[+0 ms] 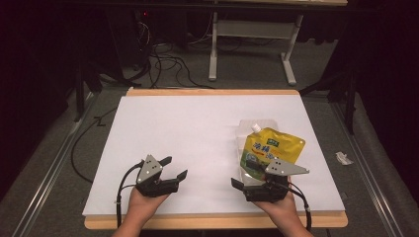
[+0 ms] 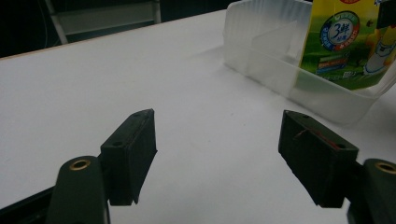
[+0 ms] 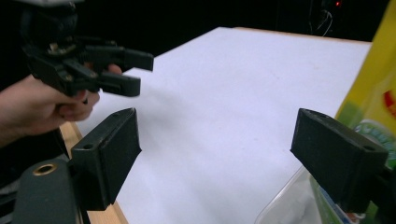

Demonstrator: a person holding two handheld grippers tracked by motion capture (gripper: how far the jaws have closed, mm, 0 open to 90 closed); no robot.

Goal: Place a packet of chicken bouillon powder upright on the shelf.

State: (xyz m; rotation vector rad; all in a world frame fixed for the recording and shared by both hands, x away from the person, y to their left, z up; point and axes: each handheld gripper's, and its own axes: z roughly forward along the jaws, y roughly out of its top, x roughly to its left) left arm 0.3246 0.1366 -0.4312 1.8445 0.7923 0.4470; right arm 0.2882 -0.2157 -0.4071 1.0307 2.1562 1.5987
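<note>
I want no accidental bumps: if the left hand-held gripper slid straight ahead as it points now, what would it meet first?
Probably bare white table; the left hand-held gripper points past the clear bin, which sits off to its right, though depth is unclear.

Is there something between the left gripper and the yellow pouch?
Only the wall of the clear plastic bin that holds the yellow spouted pouch. The white tabletop between it and the left gripper looks bare.

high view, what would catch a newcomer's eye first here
The yellow spouted pouch stands out most, sitting in a clear plastic bin on the right side of the white table. Next come the two black tools near the front edge: the left tool and the right tool, each hand-held with jaws wide apart.
</note>
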